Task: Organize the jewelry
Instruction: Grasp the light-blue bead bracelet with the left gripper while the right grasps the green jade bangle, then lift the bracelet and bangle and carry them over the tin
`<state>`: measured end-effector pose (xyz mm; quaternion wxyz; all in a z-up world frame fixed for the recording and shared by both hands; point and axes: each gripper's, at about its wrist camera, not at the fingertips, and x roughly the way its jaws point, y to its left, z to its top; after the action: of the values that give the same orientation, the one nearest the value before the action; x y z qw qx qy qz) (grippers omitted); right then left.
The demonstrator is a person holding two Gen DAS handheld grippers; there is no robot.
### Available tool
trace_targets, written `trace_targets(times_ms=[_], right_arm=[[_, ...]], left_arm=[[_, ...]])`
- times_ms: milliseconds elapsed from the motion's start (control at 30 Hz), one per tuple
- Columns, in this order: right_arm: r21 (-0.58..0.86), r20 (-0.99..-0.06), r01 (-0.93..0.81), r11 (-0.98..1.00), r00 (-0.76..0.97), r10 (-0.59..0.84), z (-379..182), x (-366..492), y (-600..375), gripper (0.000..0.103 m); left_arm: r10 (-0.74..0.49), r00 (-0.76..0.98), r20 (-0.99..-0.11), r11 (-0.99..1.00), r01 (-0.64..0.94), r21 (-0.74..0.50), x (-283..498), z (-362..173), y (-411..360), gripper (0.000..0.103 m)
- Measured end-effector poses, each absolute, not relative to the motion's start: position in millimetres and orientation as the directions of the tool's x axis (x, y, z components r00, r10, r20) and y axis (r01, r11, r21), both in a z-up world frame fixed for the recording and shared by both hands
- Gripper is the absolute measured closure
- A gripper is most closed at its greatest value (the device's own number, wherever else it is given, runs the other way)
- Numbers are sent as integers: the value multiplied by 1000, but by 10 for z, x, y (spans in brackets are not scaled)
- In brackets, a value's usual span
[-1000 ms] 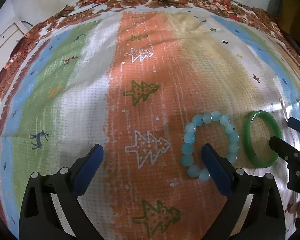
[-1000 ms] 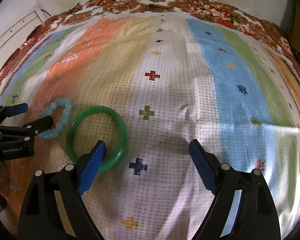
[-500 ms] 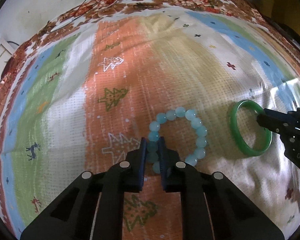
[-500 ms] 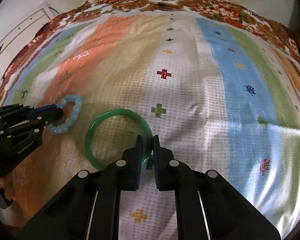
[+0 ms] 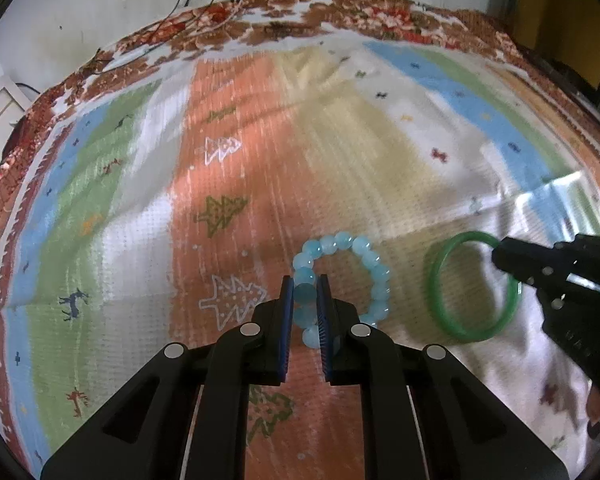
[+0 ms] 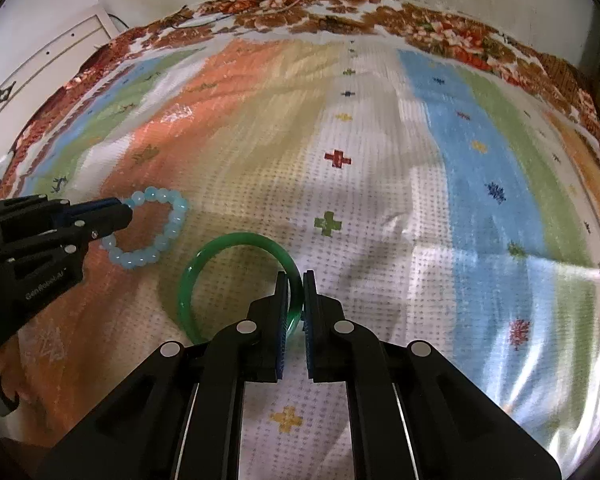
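Observation:
My left gripper is shut on a pale blue beaded bracelet, pinching its near-left beads; the rest of the loop hangs out to the right. My right gripper is shut on a green bangle, gripping its right rim. In the left wrist view the green bangle sits to the right with the right gripper on its far edge. In the right wrist view the beaded bracelet is at left with the left gripper on it. Both pieces seem slightly lifted off the cloth.
A striped cloth with tree and cross patterns covers the surface, over a floral brown border. A white wall and cables lie beyond the far edge. A white cabinet stands at far left.
Both grippers closed from wide open, the left onto the beaded bracelet and the right onto the green bangle. Since then both have risen a little with their pieces.

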<state>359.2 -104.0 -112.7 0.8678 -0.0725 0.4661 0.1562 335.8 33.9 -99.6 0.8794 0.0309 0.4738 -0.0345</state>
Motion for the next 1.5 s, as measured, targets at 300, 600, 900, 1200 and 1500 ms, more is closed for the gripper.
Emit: trace_targets(times_ms=[300, 600, 900, 1200, 1500], right_arm=[[16, -809, -348, 937, 547, 217, -938, 3407, -1047, 95], [22, -784, -353, 936, 574, 235, -751, 3218, -1085, 95], [6, -767, -315, 949, 607, 206, -579, 3021, -1201, 95], [50, -722, -327, 944, 641, 260, -350, 2685, -1286, 95], [73, -685, -320, 945, 672, 281, -171, 2382, -1391, 95]], left_arm=[[-75, 591, -803, 995, 93, -25, 3186, -715, 312, 92], [-83, 613, -786, 996, 82, -41, 3014, -546, 340, 92], [-107, 643, -758, 994, 85, -68, 2768, -330, 270, 92], [-141, 672, -727, 990, 90, -108, 2410, -132, 242, 92], [-177, 709, -683, 984, 105, -146, 1974, 101, 202, 92]])
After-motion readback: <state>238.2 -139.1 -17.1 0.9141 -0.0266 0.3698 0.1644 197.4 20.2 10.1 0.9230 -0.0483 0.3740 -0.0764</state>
